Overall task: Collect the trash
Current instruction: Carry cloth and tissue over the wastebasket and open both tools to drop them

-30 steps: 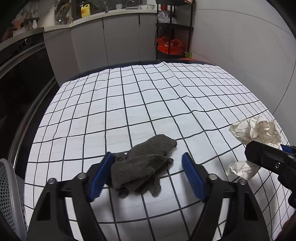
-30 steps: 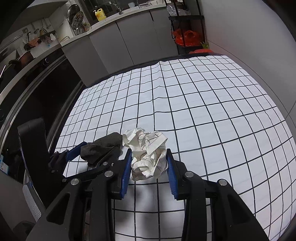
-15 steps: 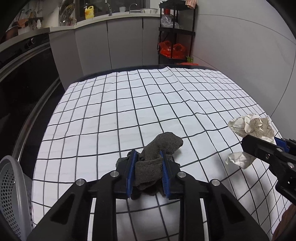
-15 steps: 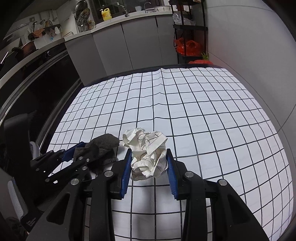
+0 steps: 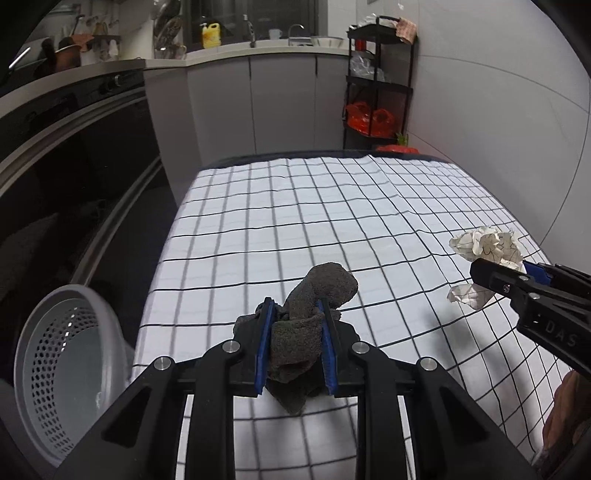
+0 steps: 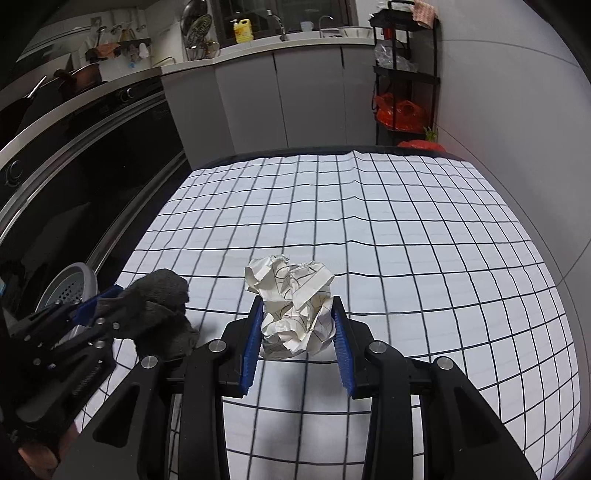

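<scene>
From the left wrist view, the letters "DAS" are showing in grey on the black body of the right gripper (image 5: 517,271) at the right edge. The left gripper (image 5: 295,325) is squeezing a dark grey rag (image 5: 314,321) between its blue pads, the rag hanging clear above the checked tablecloth (image 5: 295,221). A perforated grey basket (image 5: 62,369) is sitting off the table's left edge, near the oven front. A yellow bottle (image 5: 208,35) is standing on the far counter; its label is too small to read.

From the right wrist view, the right gripper (image 6: 297,325) is clamping a crumpled paper ball (image 6: 293,308) above the cloth. The left gripper (image 6: 92,310) is crowding in from the left, its rag (image 6: 162,310) partly covering the basket (image 6: 70,284).
</scene>
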Tool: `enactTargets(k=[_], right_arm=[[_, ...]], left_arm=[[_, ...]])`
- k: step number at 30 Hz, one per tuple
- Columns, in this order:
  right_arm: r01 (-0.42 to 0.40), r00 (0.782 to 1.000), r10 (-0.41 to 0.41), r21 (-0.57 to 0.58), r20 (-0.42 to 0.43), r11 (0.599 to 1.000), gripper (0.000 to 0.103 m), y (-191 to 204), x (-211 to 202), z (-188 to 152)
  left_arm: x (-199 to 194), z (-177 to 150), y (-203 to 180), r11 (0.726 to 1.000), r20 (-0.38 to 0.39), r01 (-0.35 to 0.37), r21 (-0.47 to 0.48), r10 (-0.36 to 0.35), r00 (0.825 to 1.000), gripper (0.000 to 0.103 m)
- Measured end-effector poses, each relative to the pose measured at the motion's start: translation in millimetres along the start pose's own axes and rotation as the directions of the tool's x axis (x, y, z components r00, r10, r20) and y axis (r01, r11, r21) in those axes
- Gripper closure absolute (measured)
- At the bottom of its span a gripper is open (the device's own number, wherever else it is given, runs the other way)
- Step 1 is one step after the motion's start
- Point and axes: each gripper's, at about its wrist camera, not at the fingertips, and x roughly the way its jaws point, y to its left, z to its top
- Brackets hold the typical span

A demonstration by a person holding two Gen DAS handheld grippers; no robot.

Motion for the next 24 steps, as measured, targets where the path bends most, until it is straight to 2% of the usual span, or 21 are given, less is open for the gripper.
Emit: enactTargets(k=[4,12,16,22,24], right_arm=[[-0.013,1.0,0.013,-0.036,0.002,0.999,0.069,22,-6,-6],[-0.045,0.999,0.048,-0.118,0.02,0.992,0.069,81,-17,-15],[-0.08,0.996,0.083,-0.144,0.017,0.986,0.069,114,-16,-19],[-0.139,0.99,0.142,-0.174,0.005,0.975,0.069,164,-10,-19],[-0.156,0.987,0.16,-0.195,0.005,0.968,0.069,184,-9,-17]], left_arm=[[-28,-4,23,1.0,0.029,-0.021,-0.023,0.022,0.999,0.08],[-80,-18,87,0.991,0.072,-0.107,-0.08,0.113,0.991,0.08],[-95,-25,121,0.981,0.084,-0.161,-0.109,0.17,0.982,0.08],[-111,-39,165,0.953,0.104,-0.263,-0.149,0.28,0.955,0.08],[-114,-43,179,0.946,0.098,-0.275,-0.173,0.294,0.951,0.08]])
